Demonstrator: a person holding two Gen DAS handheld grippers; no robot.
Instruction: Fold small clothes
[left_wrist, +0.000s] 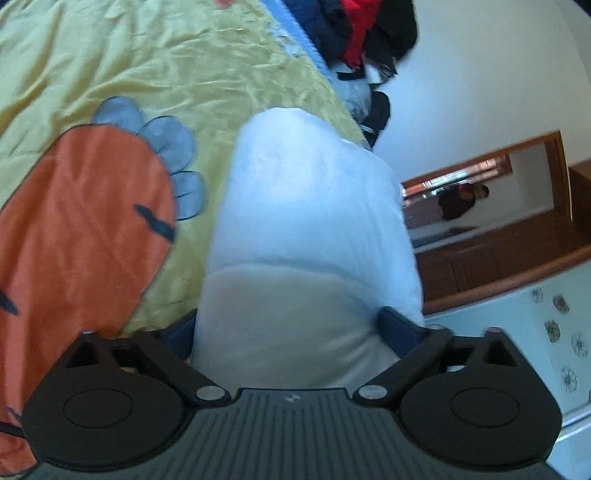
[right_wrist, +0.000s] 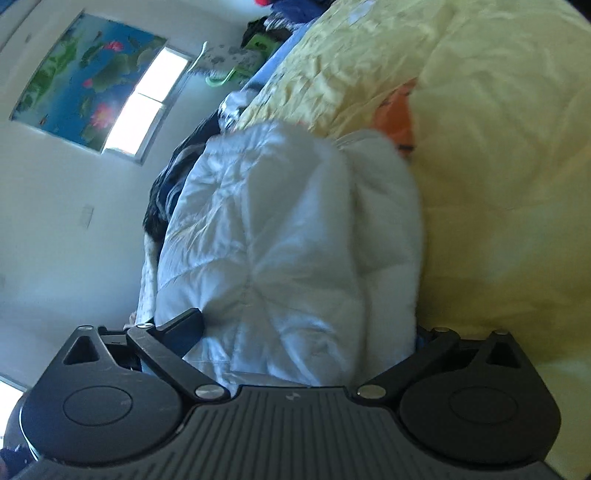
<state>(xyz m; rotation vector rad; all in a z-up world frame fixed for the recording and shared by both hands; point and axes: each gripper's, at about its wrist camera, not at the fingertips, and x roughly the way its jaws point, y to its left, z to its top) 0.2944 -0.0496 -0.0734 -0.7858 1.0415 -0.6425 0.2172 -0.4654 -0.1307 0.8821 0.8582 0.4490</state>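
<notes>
A white padded garment (left_wrist: 310, 221) fills the middle of the left wrist view, bunched between the fingers of my left gripper (left_wrist: 291, 332), which is shut on it. The same white quilted garment (right_wrist: 280, 240) shows in the right wrist view, bundled and held between the fingers of my right gripper (right_wrist: 306, 332), which is shut on it. Both views are tilted sideways. The fingertips of both grippers are hidden by the cloth. The garment hangs over a yellow bed cover (left_wrist: 166, 59).
The yellow bed cover (right_wrist: 498, 166) carries an orange carrot print (left_wrist: 85, 229). A heap of dark and red clothes (left_wrist: 354, 33) lies at the bed's far end. A wooden-framed mirror (left_wrist: 487, 192) and a white wall stand to the right. A window (right_wrist: 147, 99) and a lotus picture (right_wrist: 85, 74) hang on the other wall.
</notes>
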